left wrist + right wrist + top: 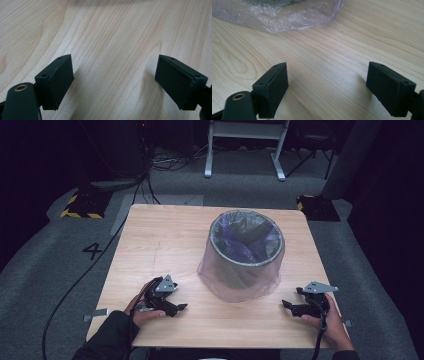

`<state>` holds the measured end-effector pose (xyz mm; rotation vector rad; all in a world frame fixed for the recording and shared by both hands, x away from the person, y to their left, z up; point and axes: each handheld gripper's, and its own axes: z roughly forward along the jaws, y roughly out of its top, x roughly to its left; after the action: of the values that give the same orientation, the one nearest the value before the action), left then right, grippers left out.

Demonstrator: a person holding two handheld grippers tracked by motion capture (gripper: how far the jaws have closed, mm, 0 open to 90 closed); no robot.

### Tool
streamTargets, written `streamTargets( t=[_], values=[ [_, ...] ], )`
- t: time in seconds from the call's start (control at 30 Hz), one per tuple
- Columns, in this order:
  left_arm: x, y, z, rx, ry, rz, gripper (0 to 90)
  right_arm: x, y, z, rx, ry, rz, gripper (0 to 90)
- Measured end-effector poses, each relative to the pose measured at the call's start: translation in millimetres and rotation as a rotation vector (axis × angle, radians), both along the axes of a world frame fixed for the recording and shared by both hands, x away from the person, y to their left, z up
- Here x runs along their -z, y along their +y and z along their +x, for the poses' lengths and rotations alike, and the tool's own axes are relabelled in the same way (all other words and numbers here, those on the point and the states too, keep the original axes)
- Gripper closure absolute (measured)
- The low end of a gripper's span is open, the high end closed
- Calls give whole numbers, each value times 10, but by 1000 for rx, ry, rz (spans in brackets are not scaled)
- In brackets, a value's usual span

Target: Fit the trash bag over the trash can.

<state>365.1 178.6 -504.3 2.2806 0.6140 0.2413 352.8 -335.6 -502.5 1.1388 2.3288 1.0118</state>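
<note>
High view showed the left tool (181, 307) and right tool (285, 304) resting wide open and empty on the desk (165, 235), flanking a bag-lined bin (245, 255).

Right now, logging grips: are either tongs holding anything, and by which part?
Nothing is held: left tongs and right tongs stand open over the bare table.

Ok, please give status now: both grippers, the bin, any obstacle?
Left gripper open, empty. Right gripper open, empty. Round grey bin with clear purple plastic liner upright between them, untouched. Nothing in the way.
</note>
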Motion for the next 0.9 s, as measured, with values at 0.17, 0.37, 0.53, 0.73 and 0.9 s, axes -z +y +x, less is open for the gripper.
streamTargets(
  t=[0.17, 0.37, 0.53, 0.73, 0.9],
  values=[
    [0, 0, 0, 0, 0, 0, 148, 13, -59, -59, 25, -9, 7, 164],
    [0, 0, 0, 0, 0, 0, 148, 14, -155, -129, 41, -10, 8, 165],
    [0, 0, -2, -1, 1, 1, 148, 14, -212, -163, 57, -9, 9, 164],
    [0, 0, -1, 0, 0, 1, 148, 15, -217, -162, 57, -9, 10, 161],
    [0, 0, -1, 0, 0, 0, 148, 16, -212, -165, 65, -9, 7, 154]
  ],
)
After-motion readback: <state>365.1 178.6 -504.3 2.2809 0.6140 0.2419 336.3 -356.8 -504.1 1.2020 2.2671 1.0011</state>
